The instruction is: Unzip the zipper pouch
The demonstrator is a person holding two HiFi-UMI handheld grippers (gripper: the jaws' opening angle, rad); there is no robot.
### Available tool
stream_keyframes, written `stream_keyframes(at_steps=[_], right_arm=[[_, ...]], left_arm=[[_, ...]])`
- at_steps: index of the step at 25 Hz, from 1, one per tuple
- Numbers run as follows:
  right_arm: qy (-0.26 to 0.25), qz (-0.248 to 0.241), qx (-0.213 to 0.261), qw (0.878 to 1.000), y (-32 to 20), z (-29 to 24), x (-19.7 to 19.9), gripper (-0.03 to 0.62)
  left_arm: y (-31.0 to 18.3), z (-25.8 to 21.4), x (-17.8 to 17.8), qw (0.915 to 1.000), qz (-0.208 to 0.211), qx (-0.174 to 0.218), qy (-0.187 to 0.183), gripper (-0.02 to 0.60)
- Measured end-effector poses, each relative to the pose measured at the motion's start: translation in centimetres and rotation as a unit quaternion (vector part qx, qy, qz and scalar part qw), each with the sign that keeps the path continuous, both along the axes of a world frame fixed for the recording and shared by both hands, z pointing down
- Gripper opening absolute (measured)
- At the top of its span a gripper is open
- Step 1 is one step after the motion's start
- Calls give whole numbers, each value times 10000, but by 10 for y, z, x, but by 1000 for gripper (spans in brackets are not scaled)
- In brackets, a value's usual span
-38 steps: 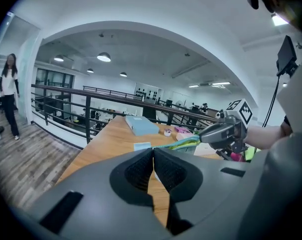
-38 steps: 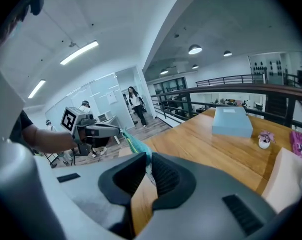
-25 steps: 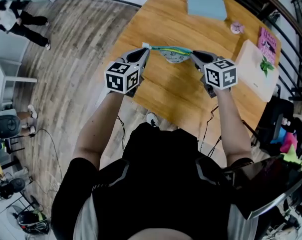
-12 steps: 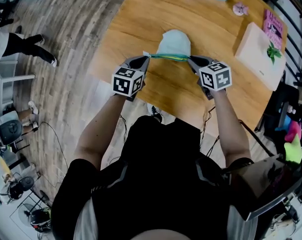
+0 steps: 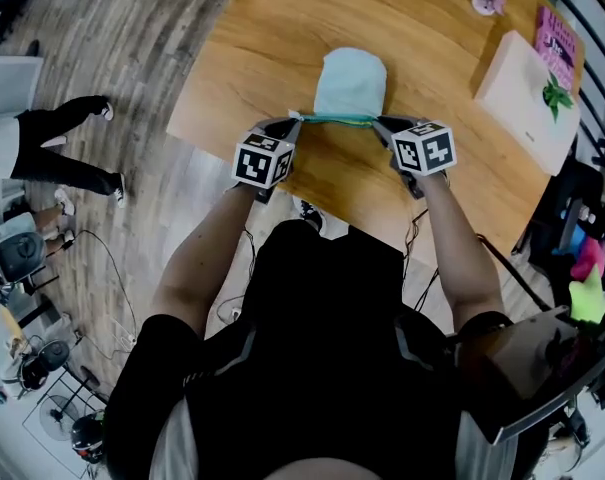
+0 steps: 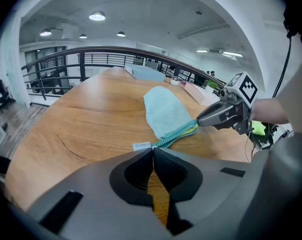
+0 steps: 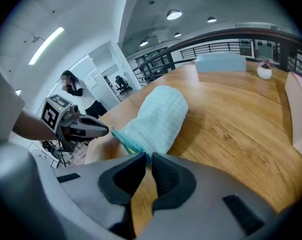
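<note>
- We see the zipper pouch (image 5: 350, 83), pale blue cloth, lying on the wooden bench (image 5: 272, 38) near its front edge. Its body stretches away from us and its zipper (image 5: 335, 119) edge is turned towards us.
- The zipper runs crosswise, left to right, stretched straight between the two tongs. This is the line the coming move turns on, and each pair of tongs sits on one end of it.
- The left tongs (image 5: 294, 121) are pressed together on the zipper's left end. In the left gripper view the tips meet with the teal tape running out from between them, and a small white tag (image 6: 141, 145) lies just beside the tips.
- The right tongs (image 5: 378, 121) are pinching the right end, where the zipper meets the corner of the cloth. In the right gripper view the pads stand almost together with teal fabric caught at their tips.
- Neither hand is the nearer one, as each already holds its own end. The pouch body lies beyond the tips, between the two.
- We cannot tell which tongs have the slider, nor how far the teeth are parted, as both are too small to make out.
- We judge that the next move is a pull along the zipper's long axis, with one end held as an anchor while the other draws sideways. A pull off that line would likely drag the light pouch across the bench.
</note>
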State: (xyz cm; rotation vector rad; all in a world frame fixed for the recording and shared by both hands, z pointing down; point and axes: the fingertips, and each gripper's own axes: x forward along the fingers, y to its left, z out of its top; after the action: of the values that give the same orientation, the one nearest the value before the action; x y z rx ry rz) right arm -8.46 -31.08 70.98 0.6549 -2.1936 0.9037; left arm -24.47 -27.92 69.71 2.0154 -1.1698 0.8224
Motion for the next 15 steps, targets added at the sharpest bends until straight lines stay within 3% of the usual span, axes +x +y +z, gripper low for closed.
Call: stream_keyframes(at_steps=[7, 15], right_arm=[[192, -80, -180, 9996, 13, 13, 0, 51], [5, -14, -102, 9999, 10, 11, -2, 61]], left_arm=[[11, 10, 1, 9999, -33, -84, -130, 32], [6, 13, -2, 9996, -151, -55, -218, 34]])
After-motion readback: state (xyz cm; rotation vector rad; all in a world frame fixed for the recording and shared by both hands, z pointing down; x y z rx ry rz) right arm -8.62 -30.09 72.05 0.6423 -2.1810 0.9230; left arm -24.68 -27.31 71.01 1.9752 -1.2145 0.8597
